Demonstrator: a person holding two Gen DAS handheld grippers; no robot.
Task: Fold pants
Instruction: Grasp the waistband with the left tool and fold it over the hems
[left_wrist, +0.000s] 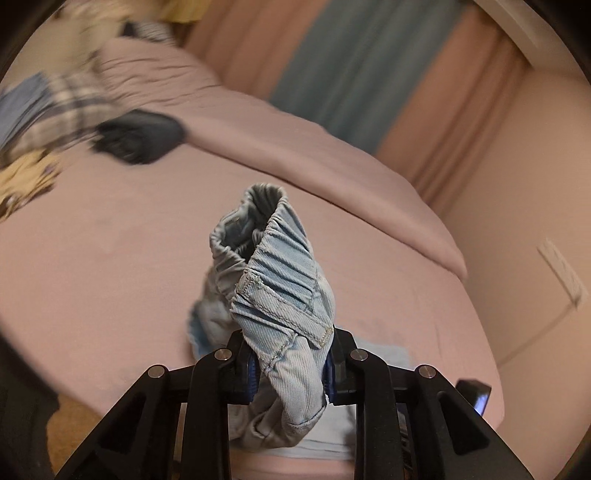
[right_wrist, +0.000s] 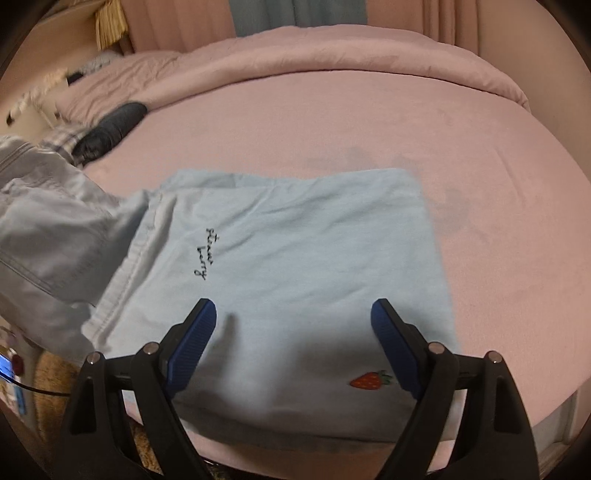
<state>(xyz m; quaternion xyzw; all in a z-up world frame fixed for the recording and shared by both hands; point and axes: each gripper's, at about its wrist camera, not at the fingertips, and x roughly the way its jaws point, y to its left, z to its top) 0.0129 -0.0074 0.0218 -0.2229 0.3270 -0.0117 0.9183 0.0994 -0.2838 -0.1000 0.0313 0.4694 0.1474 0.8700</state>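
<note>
Over the bed (left_wrist: 110, 258), the left gripper (left_wrist: 288, 373) clenches bunched jeans (left_wrist: 280, 288) (right gripper (right_wrist: 293, 317) gapes, empty), which may slip loose.

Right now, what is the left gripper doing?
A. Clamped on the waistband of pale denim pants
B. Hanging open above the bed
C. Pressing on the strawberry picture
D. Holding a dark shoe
A. The left gripper has its blue pads pressed against both sides of the gathered waistband of the denim pants, which stick up between its fingers above the pink bed.
</note>
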